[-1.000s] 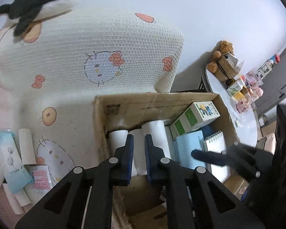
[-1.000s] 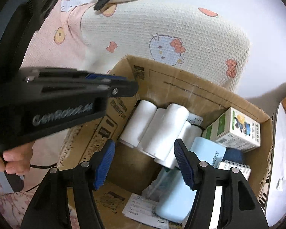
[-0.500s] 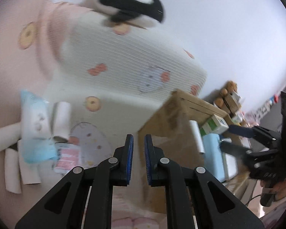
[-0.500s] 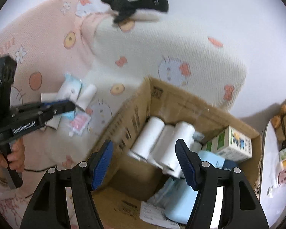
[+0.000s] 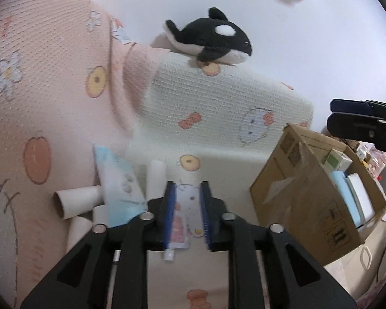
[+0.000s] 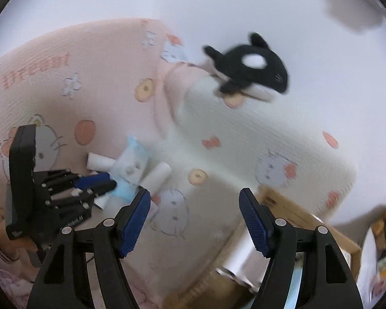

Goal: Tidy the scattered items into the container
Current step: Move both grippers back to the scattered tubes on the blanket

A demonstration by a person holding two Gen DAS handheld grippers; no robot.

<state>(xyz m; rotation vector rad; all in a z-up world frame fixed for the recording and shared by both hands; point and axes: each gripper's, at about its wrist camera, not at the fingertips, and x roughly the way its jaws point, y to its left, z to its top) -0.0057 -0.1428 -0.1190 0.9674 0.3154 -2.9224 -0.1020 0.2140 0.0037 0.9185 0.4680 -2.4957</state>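
The cardboard box (image 5: 306,200) stands on the bed at the right, holding white rolls (image 6: 242,260), a green-and-white carton (image 5: 338,158) and a light blue pack. Scattered on the bed at the left lie a light blue tissue pack (image 5: 118,188), several white paper rolls (image 5: 77,200) and a small pink sachet (image 5: 178,231). My left gripper (image 5: 187,216) is slightly open and empty, hovering just above the sachet. My right gripper (image 6: 194,221) is wide open and empty, above the box's near edge. The left gripper also shows in the right wrist view (image 6: 97,182).
A white patterned pillow (image 5: 218,113) lies behind the items, with a black-and-white orca plush (image 5: 213,38) on top. A pink pillow (image 5: 46,82) stands at the left. A white wall is behind.
My left gripper swung from above the box to the scattered items at the left and opened slightly. My right gripper lifted and tilted up away from the box's inside.
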